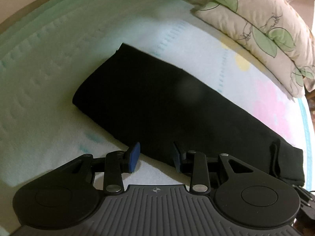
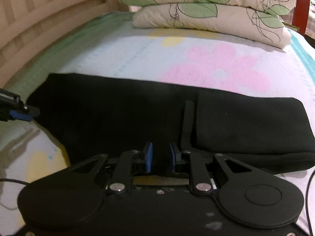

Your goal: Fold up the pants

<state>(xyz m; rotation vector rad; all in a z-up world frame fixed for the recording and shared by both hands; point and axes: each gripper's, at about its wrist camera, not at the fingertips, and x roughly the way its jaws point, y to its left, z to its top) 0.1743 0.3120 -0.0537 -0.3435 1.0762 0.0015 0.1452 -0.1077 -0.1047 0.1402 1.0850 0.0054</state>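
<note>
At the far left a wooden bed frame (image 2: 39, 19) borders the bed (image 2: 137, 59), which is covered by a pale quilt with pink and yellow flowers. The black pants (image 2: 118, 114) lie flat across the quilt as a long band already doubled lengthwise, with a thicker folded-over part at the right end.

The left tool (image 1: 155, 156) has its blue pads spread apart, holding nothing, at the near edge of the pants toward their left end. The right tool (image 2: 160, 157) sits further right at the near edge, jaws parted with dark cloth showing in the gap; whether the pads touch it I cannot tell. Beyond, on the right, two leaf-print pillows (image 2: 206, 13) are stacked.

The cloth looks soft, light and limp, likely to sag and slide over itself. It is probably best pinched through all layers at the near edge or end corners, so the stack lifts together.
</note>
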